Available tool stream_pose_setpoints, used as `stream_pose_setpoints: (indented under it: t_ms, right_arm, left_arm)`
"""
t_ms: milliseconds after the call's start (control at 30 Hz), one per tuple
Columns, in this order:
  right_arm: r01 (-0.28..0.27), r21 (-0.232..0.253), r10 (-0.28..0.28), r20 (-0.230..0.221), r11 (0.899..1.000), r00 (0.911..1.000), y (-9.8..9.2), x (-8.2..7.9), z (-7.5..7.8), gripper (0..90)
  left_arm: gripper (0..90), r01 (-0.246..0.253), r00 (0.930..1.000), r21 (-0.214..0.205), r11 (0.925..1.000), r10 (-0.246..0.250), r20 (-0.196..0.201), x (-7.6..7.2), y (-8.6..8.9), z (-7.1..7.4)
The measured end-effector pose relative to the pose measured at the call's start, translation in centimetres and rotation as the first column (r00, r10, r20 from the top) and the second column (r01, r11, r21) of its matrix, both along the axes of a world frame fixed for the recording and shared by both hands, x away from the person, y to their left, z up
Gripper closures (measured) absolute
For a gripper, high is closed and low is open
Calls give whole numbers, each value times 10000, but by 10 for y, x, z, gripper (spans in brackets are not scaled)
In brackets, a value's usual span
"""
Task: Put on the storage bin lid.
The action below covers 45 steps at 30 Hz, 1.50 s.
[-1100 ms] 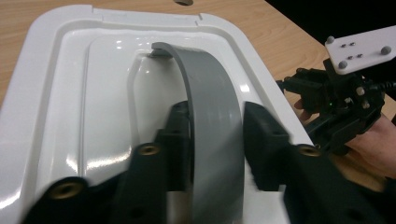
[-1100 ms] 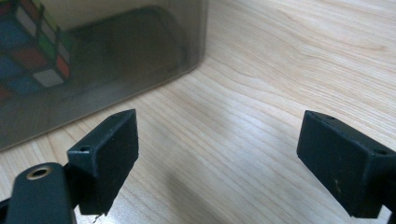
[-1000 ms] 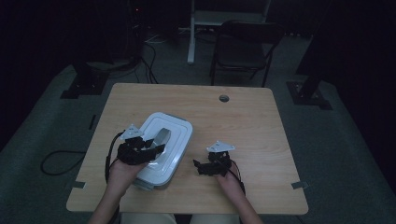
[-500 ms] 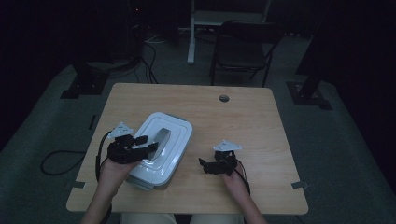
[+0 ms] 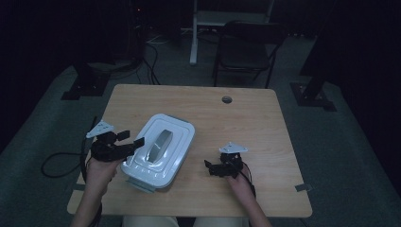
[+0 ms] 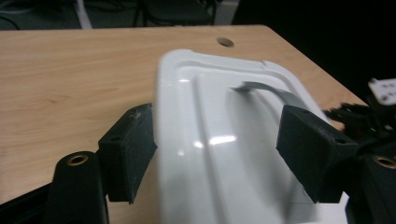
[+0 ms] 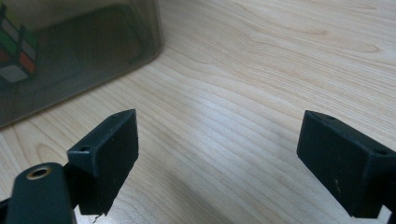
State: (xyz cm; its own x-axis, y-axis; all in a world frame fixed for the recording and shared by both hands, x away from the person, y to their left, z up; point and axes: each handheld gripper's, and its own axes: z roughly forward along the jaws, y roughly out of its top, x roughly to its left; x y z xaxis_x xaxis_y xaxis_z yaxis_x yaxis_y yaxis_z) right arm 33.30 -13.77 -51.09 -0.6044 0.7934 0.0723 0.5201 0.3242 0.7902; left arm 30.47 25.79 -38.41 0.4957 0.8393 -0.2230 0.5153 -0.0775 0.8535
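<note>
A white box lid (image 5: pixel 163 139) with a grey handle (image 5: pixel 159 144) tops a translucent box near the table's front left. My left gripper (image 5: pixel 132 138) sits at the lid's left edge. Its jaws have just been opening and stand open; in the left gripper view (image 6: pixel 219 156) the lid (image 6: pixel 219 121) lies between and beyond them, and the pads do not press on it. My right gripper (image 5: pixel 209 169) rests open to the right of the box, its jaws (image 7: pixel 219 158) wide apart above bare wood. Through the box wall (image 7: pixel 93 51) I see a colour-tiled puzzle cube (image 7: pixel 16 51).
The wooden table (image 5: pixel 246 123) has a round cable hole (image 5: pixel 227 99) near its far edge. A dark chair (image 5: pixel 246 52) and a white desk leg (image 5: pixel 194 33) stand behind it. Cables lie on the floor at the left (image 5: pixel 61 161).
My left hand has drawn back to the left, from over the lid's handle to the lid's left edge, and its jaws have opened. The right hand has hardly moved.
</note>
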Motion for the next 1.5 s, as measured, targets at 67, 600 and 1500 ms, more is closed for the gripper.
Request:
stream_pose_setpoints:
  t_ms: [67, 600, 1500]
  right_arm:
    - [13, -5, -13, 20, 10000, 10000, 1, 0, 0, 127]
    - [-103, -65, 103, -119, 9999, 9999, 4, 0, -4, 127]
    - [-194, 461, 195, -34, 9987, 9998, 23, 5, 1, 128]
  left_arm:
    - [241, -141, 9999, -115, 9998, 141, 24, 4, 9, -6]
    - [3, -1531, 9878, -313, 9877, 1521, -328, 26, 53, -67]
    - [4, -1577, 9792, 1471, 9765, 1739, -1048, 46, 36, -131]
